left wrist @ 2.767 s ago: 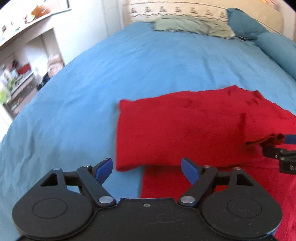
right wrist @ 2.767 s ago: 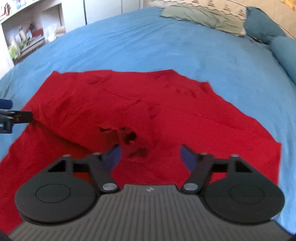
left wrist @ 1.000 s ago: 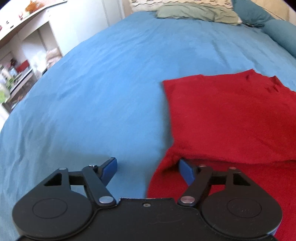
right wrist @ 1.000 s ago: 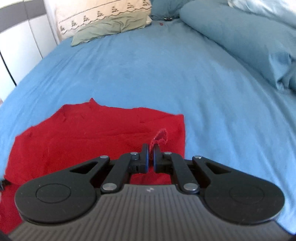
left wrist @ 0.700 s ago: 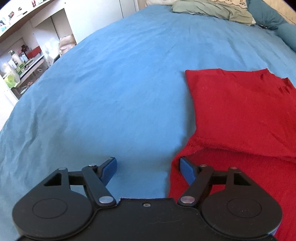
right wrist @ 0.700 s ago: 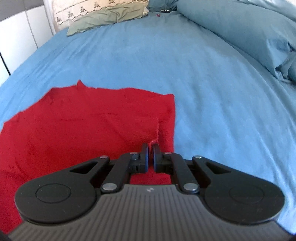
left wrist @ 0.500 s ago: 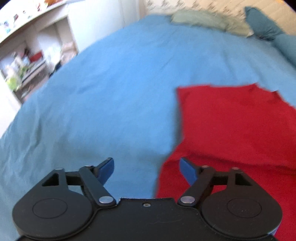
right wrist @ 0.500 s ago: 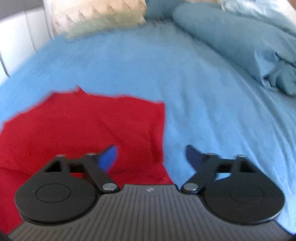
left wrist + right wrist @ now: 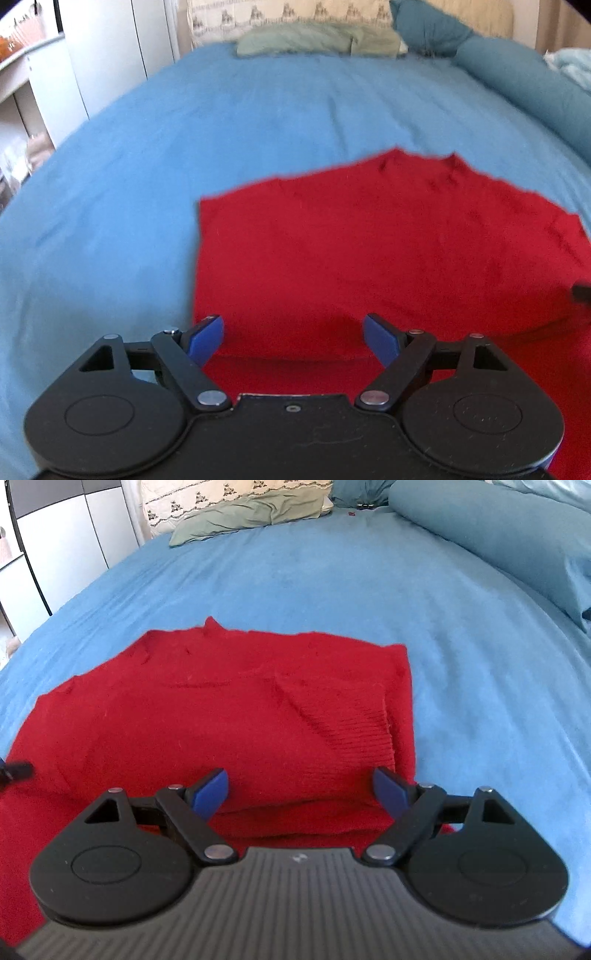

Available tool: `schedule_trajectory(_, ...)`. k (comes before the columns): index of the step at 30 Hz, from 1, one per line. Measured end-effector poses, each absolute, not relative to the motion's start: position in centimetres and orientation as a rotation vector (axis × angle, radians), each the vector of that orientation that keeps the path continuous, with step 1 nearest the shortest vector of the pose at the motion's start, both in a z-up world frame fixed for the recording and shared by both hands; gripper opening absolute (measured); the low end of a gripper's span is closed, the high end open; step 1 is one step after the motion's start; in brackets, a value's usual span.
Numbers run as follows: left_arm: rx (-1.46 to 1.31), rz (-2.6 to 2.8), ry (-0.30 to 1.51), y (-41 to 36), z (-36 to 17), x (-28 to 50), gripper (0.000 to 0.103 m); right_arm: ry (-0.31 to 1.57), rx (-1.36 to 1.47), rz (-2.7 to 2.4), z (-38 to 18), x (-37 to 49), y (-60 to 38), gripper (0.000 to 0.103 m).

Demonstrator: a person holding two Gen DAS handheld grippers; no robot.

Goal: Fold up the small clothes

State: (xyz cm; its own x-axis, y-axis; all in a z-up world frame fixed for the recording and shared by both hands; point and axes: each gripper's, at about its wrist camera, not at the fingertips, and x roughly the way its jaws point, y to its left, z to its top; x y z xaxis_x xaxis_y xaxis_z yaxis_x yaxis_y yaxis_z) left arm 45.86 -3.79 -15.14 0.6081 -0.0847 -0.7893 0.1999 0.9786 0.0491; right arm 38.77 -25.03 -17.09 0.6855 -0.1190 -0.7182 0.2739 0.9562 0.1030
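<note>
Left gripper (image 9: 293,334) sat wide, nothing gripped, over the red sweater's (image 9: 369,251) near-left fold. Sweater lay folded mid blue bedsheet (image 9: 147,166). Right gripper (image 9: 301,788) had just opened wide, empty, over near-right ribbed cuff (image 9: 354,734).

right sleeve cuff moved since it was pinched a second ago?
Yes. The ribbed cuff now lies flat on the red sweater, nearer its right edge; the right gripper jaws just opened, empty.
</note>
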Motion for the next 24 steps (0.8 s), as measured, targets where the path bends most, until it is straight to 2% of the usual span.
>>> schedule_trajectory(5, 0.113, -0.155, 0.920, -3.0, -15.9, 45.0, 0.087, 0.728, 0.190, -0.195, -15.7, 40.4, -24.8, 0.102)
schedule_trajectory(9, 0.095, -0.126, 0.938, -2.9, -16.6, 44.6, 0.089, 0.750, 0.200, -0.230, -17.2, 42.9, -25.5, 0.102)
schedule_trajectory(11, 0.072, -0.116, 0.936, -2.4, -16.8, 44.5, 0.094, 0.776, 0.197, -0.252, -18.2, 44.0, -26.3, 0.103)
schedule_trajectory(14, 0.074, -0.117, 0.929, -2.1, -16.5, 44.3, 0.094, 0.775, 0.171, -0.281, -18.2, 44.2, -27.0, 0.103)
schedule_trajectory(19, 0.094, -0.095, 0.852, -1.8, -13.4, 42.2, 0.093, 0.684, 0.207, -0.266, -14.8, 41.0, -28.1, 0.103)
schedule_trajectory(24, 0.083, -0.063, 0.743, -0.3, -8.1, 38.1, 0.094, 0.573, 0.215, -0.248, -9.5, 36.2, -28.2, 0.103)
